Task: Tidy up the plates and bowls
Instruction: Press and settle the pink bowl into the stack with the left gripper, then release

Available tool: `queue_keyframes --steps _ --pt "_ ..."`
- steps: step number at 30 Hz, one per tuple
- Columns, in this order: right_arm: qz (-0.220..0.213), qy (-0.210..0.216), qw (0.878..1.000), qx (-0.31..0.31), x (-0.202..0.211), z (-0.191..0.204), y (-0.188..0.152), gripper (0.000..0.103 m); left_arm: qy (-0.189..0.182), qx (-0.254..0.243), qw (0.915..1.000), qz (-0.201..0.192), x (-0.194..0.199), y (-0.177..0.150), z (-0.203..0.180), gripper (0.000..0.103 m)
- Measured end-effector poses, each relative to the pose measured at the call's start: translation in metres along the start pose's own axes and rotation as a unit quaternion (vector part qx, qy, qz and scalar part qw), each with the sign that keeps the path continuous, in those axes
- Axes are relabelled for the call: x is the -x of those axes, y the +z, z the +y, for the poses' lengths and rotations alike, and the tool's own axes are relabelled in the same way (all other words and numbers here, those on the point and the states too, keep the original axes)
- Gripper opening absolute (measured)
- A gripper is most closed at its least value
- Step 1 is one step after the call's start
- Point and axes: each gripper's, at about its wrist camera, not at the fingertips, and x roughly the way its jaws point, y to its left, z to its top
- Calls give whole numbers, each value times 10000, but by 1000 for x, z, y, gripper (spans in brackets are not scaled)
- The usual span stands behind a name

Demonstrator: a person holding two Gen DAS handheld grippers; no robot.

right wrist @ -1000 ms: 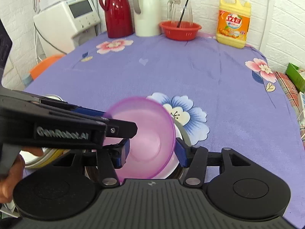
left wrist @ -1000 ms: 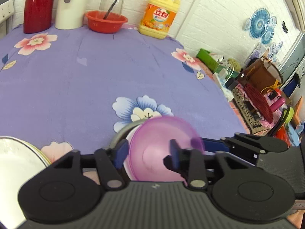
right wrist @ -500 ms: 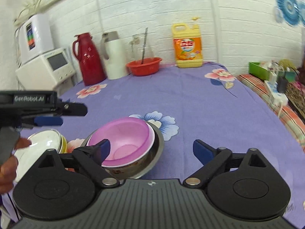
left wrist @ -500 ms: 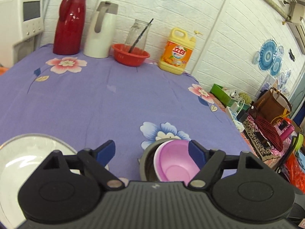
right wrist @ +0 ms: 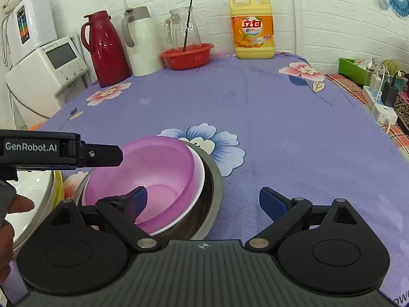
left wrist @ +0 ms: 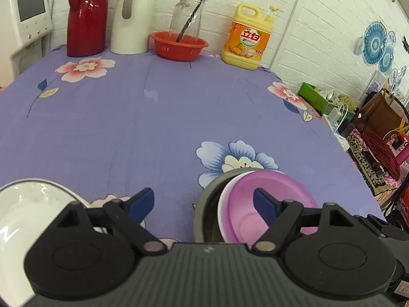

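Observation:
A pink plastic bowl (right wrist: 158, 176) sits tilted inside a white bowl (right wrist: 198, 176), nested in a steel bowl (right wrist: 213, 186) on the purple flowered cloth. The stack also shows in the left wrist view, pink bowl (left wrist: 255, 215) in the steel bowl (left wrist: 204, 204). A white plate (left wrist: 20, 209) lies at the left, stacked on a yellow dish (right wrist: 59, 186). My left gripper (left wrist: 203, 202) is open and empty between plate and bowls. My right gripper (right wrist: 203, 202) is open and empty, its left finger over the pink bowl's near rim.
At the table's far edge stand a red thermos (left wrist: 85, 15), a white thermos (left wrist: 131, 16), a red basket (left wrist: 179, 46) with a glass jug, and a yellow detergent bottle (left wrist: 246, 38). A white appliance (right wrist: 46, 74) is at the left. Clutter lies beyond the right edge.
Both grippers were shut on the pink bowl a second ago. They opened, left it in the bowl stack and drew back; since then both have shifted slightly.

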Motion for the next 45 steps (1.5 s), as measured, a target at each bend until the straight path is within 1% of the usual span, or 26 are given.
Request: queue_keyframes --steps 2,8,11,15,18,20,23,25,27,29,32,35,38,40,42,43,44,45 --pt "73 40 10000 -3 -5 1 1 103 62 -64 9999 93 -7 0 -2 82" --pt "376 59 9993 -45 -18 1 -3 103 115 -221 9993 275 -24 -2 -10 82" --pt "374 22 9993 33 -20 4 -4 103 139 -208 9990 375 -30 -2 -9 82" --pt "328 5 9995 -20 -21 4 -3 103 140 -189 9987 441 -35 -2 -10 82" --pt "151 -67 9994 -307 -17 2 -7 103 137 -169 9986 486 -40 -3 -9 82" --pt "-47 -27 9988 -480 -14 -1 -11 103 123 -164 9985 516 -42 -4 -10 83" --pt "-201 53 9990 -394 -13 -1 -15 103 74 -133 9985 520 -43 -4 -9 84" --pt "-158 27 9993 -339 -13 0 -14 103 66 -132 9985 524 -42 -4 -8 84" --pt "45 -44 9996 -276 -15 3 -8 103 22 -170 9983 563 -41 -4 -8 84" --pt "214 -109 9990 -368 -13 3 -4 103 -13 -225 9981 571 -37 -4 -9 84" --pt "-1 19 9996 -297 -3 4 -8 103 -11 -246 9982 547 -36 -3 -8 84" --pt "12 13 10000 -87 -3 9 -8 103 -25 -228 9979 611 -41 -4 -7 84" --pt "39 155 9997 -170 -5 5 -7 103 -133 -272 9976 616 -40 -5 -9 81" --pt "40 378 9990 -232 -5 4 -8 103 -209 -321 9976 569 -37 -7 -10 74" --pt "65 580 9980 -245 -6 5 -9 103 -445 -307 9966 624 -37 -9 -9 71" --pt "90 676 9973 -289 -7 6 -10 103 -623 -232 9957 650 -36 -11 -9 65" --pt "111 710 9968 -356 -8 6 -11 103 -641 -221 9957 637 -35 -13 -10 64" --pt "95 644 9974 -298 -7 10 -11 103 -605 -213 9959 630 -35 -14 -11 64"
